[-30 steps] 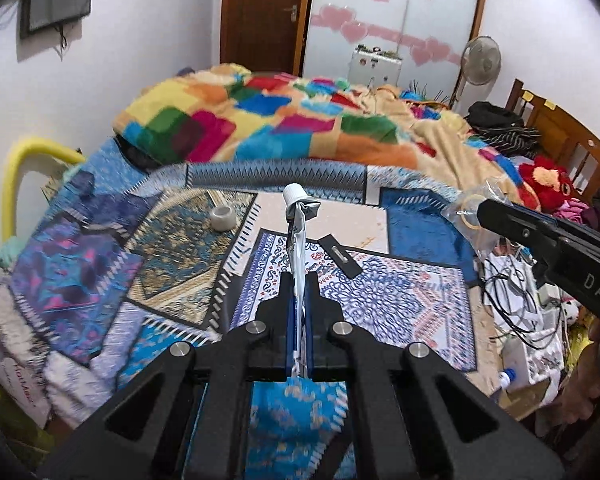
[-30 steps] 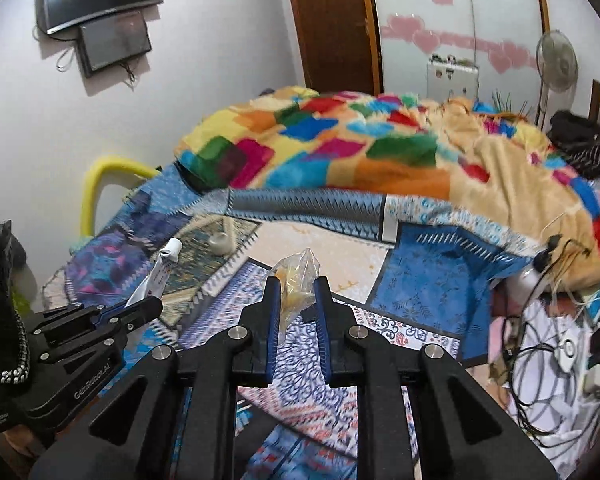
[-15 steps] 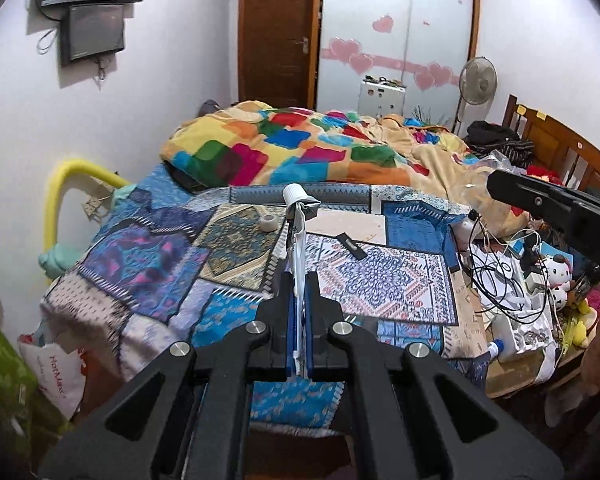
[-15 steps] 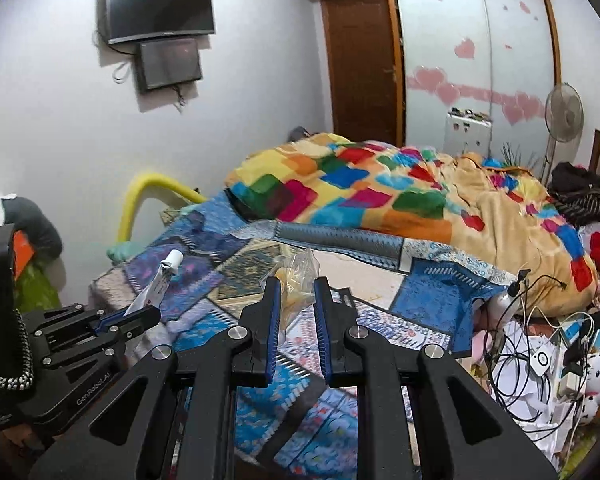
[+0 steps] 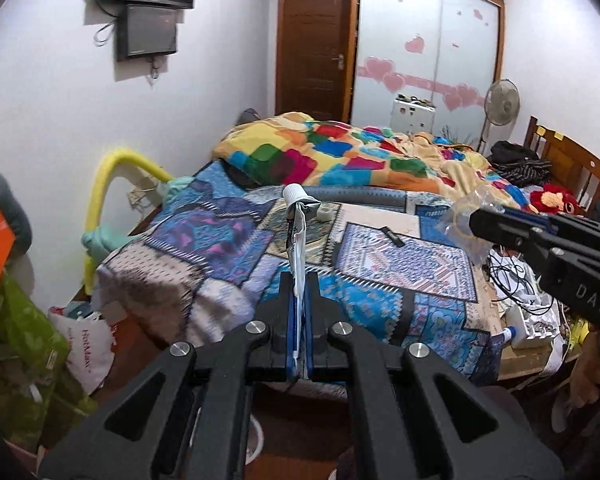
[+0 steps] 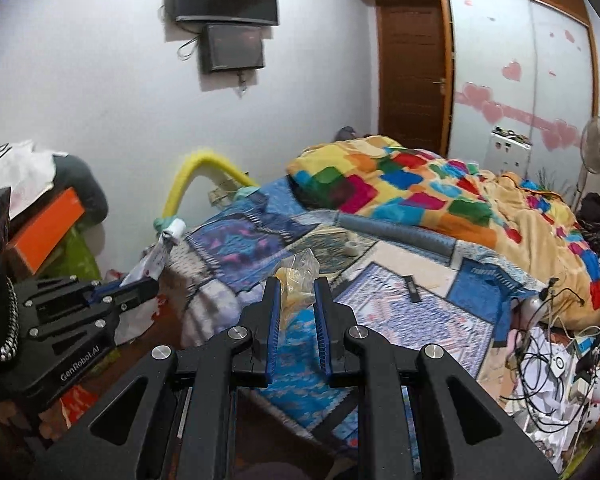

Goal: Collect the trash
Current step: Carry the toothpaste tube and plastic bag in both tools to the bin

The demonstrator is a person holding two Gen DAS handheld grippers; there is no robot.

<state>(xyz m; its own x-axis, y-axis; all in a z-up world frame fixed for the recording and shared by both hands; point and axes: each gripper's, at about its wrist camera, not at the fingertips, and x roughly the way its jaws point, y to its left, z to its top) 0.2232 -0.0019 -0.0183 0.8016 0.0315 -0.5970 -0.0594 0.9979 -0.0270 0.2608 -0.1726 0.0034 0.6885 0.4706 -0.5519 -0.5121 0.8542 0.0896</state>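
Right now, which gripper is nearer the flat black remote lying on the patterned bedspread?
Right, though only slightly. The right gripper, holding a clear plastic bag, hangs just left of the remote; the left gripper, clamping a squeezed tube, sits farther left.

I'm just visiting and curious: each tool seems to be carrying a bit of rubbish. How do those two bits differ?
The squeezed tube is flat, white and printed, with a screw cap on top; the plastic bag is clear, crumpled and yellowish inside. The tube stands up tall from the left gripper, whose jaws are pressed almost together; the bag bunches low in the right gripper, whose jaws stand wider. Both are held off the bed.
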